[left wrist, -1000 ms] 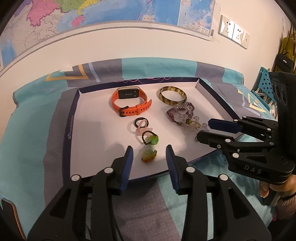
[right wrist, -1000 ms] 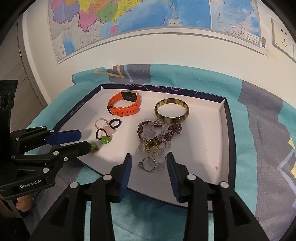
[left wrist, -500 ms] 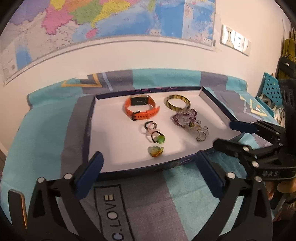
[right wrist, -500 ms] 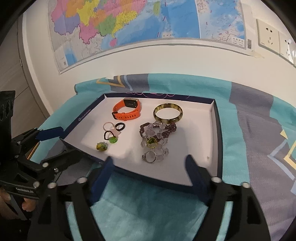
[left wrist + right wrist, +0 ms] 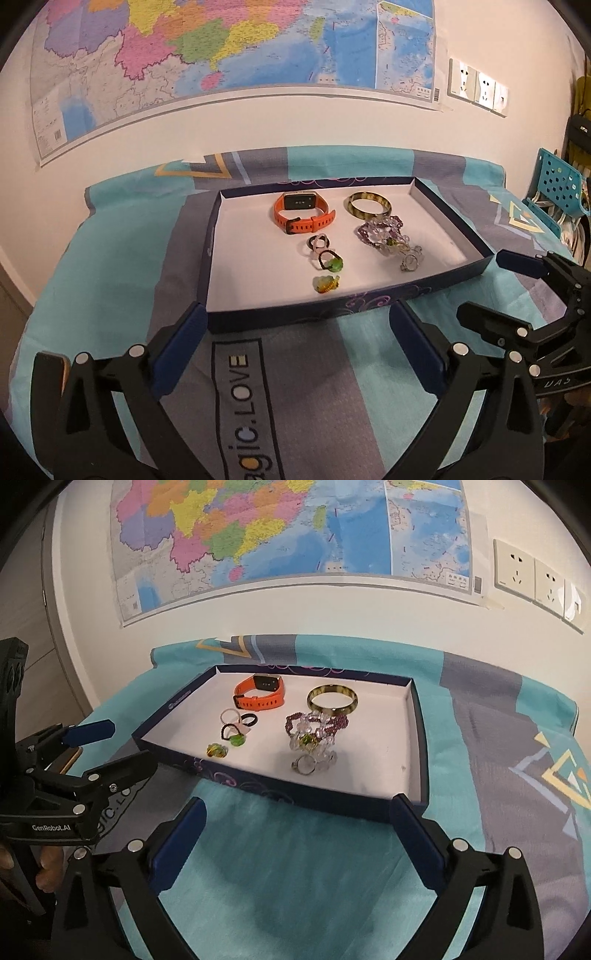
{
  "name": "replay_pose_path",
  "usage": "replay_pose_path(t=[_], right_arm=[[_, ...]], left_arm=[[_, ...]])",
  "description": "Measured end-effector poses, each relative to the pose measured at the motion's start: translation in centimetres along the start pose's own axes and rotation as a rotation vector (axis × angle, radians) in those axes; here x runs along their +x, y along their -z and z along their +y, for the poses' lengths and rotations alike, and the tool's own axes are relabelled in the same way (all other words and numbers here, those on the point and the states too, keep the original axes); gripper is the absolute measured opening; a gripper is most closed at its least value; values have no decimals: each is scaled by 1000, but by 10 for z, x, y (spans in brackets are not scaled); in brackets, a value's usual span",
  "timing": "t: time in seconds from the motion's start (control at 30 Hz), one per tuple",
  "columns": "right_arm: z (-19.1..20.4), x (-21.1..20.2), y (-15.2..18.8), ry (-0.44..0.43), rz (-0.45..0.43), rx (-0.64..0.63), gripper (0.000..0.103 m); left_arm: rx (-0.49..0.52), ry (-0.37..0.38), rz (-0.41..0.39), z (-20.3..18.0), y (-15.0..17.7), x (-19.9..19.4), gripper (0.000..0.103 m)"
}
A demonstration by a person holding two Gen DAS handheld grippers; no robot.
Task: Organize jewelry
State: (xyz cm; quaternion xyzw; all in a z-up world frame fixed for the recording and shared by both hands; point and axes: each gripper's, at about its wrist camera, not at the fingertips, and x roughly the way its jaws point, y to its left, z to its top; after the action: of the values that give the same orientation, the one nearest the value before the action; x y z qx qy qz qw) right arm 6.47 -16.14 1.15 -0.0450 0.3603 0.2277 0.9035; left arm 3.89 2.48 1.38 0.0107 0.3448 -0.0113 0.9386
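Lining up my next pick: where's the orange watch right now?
The orange watch lies at the far end of the tray, near its back wall, left of the tortoiseshell bangle and beyond the small rings.

**Count of things in view**

One tray (image 5: 458, 229), dark blue outside and white inside, sits on one patterned cloth (image 5: 110, 266). In the tray: one orange watch (image 5: 304, 214), one yellowish bangle (image 5: 369, 205), and one tangle of purple and clear bead bracelets (image 5: 384, 234) whose number cannot be told. One silver ring (image 5: 409, 263) lies at that tangle's near end. To the left are two small rings touching, one black (image 5: 315, 242) and one pale pink (image 5: 324, 240), one dark loop with a green bead (image 5: 330, 260), and one yellow-green charm (image 5: 325, 284). Two grippers show: the left gripper (image 5: 297, 347) and the right gripper (image 5: 295, 830). On the wall hang one map (image 5: 221, 48) and three sockets (image 5: 478, 88)
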Motion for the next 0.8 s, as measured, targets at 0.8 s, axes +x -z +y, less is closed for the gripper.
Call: replay_pose_path(t=[0.8], right_arm=[[8,-6,12,-1,26,16,96]], left_arm=[[-31,-45,22,2,13,-9,97]])
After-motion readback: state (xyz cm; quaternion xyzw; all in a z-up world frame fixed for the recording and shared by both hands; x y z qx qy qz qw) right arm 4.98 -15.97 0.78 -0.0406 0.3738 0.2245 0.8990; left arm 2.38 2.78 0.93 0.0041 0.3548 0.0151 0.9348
